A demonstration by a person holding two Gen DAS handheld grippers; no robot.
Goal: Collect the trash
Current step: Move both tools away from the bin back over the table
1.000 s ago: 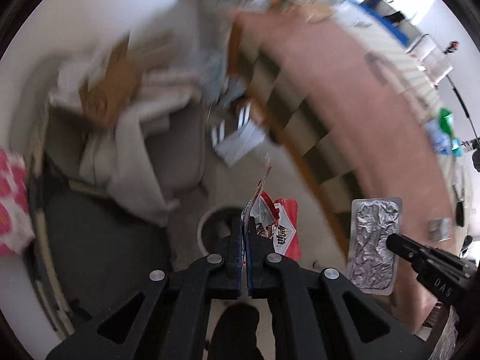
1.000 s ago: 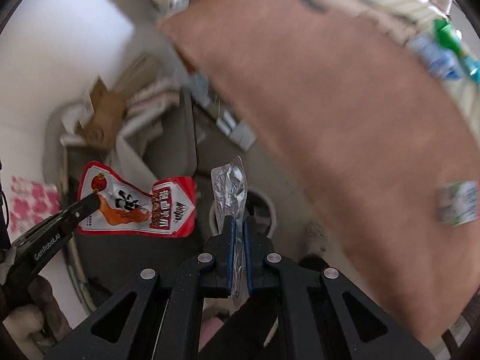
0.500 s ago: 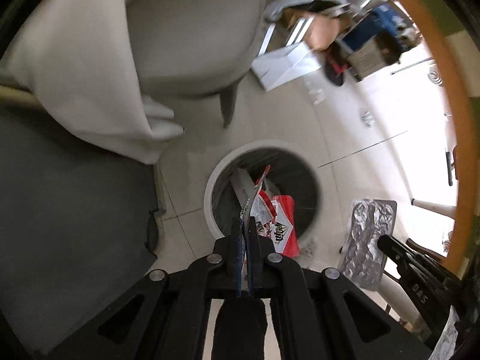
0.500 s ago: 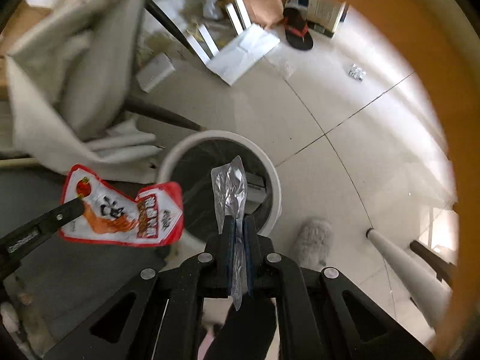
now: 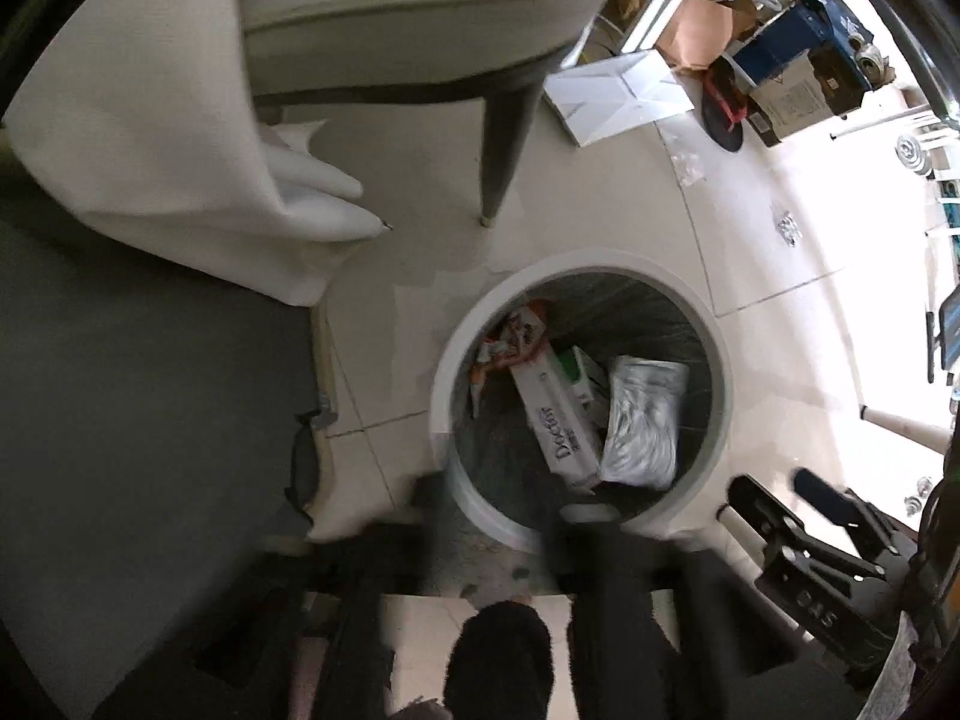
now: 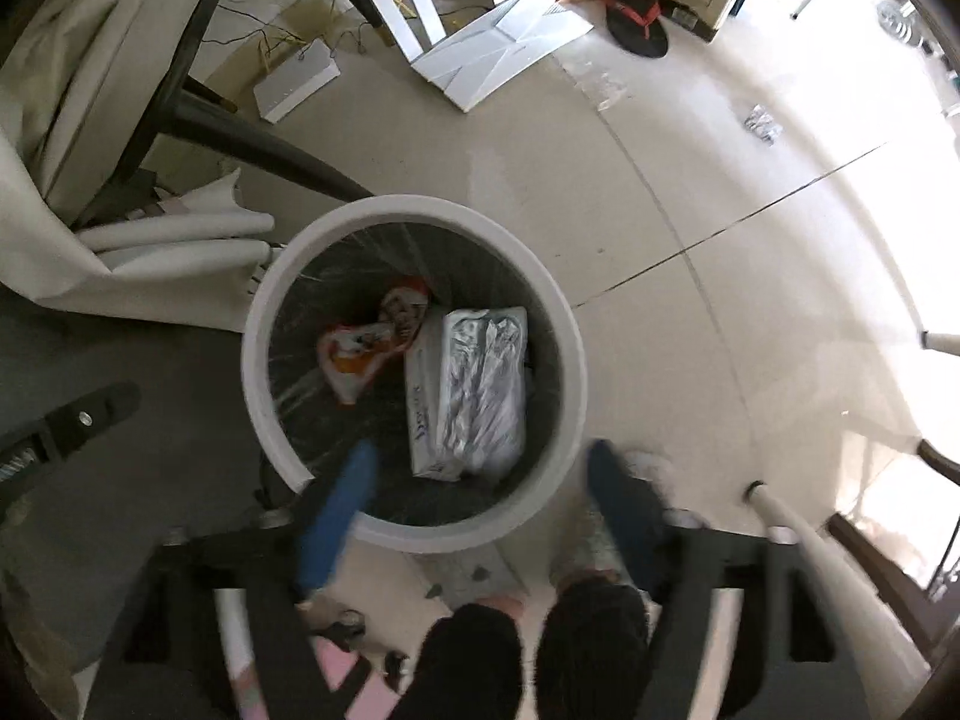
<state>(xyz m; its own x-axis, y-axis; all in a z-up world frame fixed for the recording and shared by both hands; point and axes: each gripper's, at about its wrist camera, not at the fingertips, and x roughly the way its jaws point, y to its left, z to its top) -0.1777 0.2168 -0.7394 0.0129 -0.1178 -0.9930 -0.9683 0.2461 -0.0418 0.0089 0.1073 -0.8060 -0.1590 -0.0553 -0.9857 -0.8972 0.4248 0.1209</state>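
Note:
A round white trash bin [image 5: 441, 420] [image 6: 570, 354] with a dark liner stands on the tiled floor. Inside lie a red snack wrapper [image 5: 513, 339] [image 6: 372, 339], a silver foil wrapper [image 5: 645, 420] [image 6: 486, 384] and a white carton [image 5: 555, 426] [image 6: 420, 414]. My left gripper [image 5: 504, 516] is open and empty just above the bin's near rim, blurred. My right gripper [image 6: 480, 474] is open and empty over the bin's near rim, its blue pads [image 6: 336, 510] spread wide. The right gripper also shows in the left wrist view [image 5: 798, 498], the left one in the right wrist view [image 6: 84, 414].
A chair draped with white cloth [image 5: 150, 120] stands beside the bin, its dark leg [image 5: 501, 150] close by. A dark mat [image 5: 150, 450] lies left. Flattened white cardboard [image 6: 504, 54], boxes [image 5: 798, 78] and a sandal [image 6: 636, 24] clutter the far floor. A white table leg [image 6: 792, 522] is right.
Both grippers have opened over the bin. The red wrapper and the silver foil wrapper have dropped from the fingers into the bin. Both views have moved closer above the bin.

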